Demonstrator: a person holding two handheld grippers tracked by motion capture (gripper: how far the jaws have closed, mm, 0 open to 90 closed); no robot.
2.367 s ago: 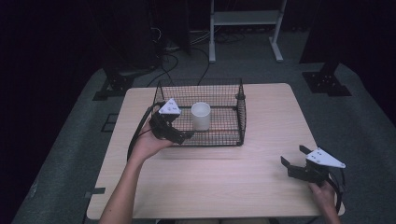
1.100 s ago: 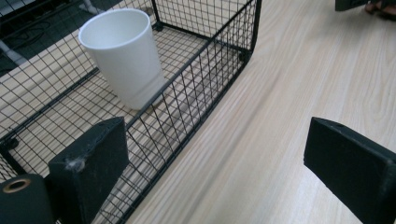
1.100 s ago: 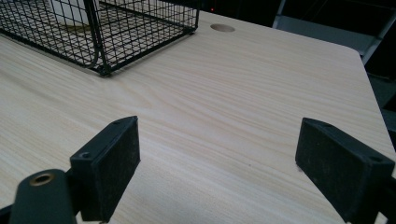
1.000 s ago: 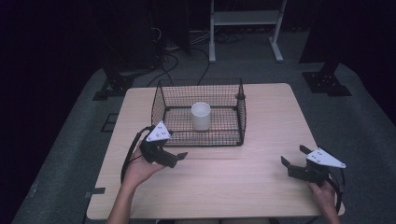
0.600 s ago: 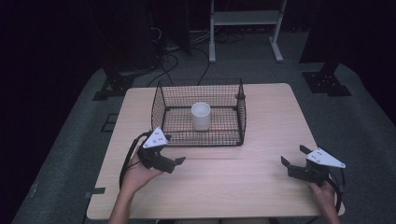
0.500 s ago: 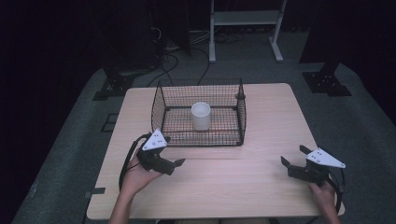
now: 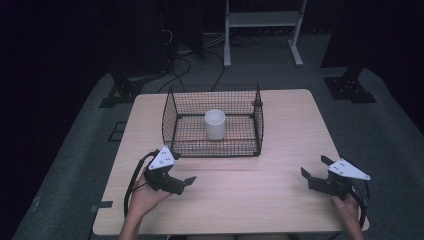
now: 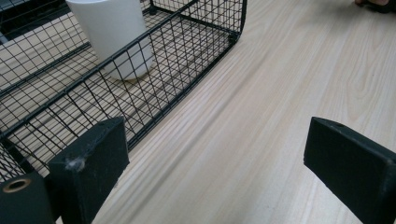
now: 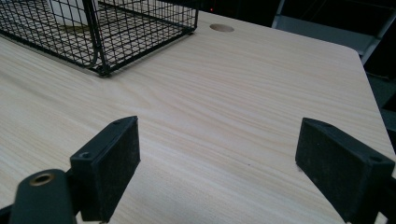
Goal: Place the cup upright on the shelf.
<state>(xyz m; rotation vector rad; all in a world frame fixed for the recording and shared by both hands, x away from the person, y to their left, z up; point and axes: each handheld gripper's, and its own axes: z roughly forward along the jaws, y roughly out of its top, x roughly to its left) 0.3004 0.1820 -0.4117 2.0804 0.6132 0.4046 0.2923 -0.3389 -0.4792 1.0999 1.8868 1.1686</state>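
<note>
Left claw (image 7: pixel 186 183) farther from basket (image 7: pixel 212 121)

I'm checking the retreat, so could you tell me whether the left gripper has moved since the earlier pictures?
Yes. The left gripper has pulled back from the basket toward the person's edge of the table; its jaws are open.

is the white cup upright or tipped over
Upright: the white cup stands on its base inside the wire basket, open mouth facing up.

A basket (image 7: pixel 212 145) sits on the table (image 7: pixel 280 200) toward twelve o'clock from its centre; a cup (image 7: pixel 215 124) stands inside it; the left gripper (image 7: pixel 182 184) is at seven o'clock, the right gripper (image 7: pixel 313 172) at four o'clock.
</note>
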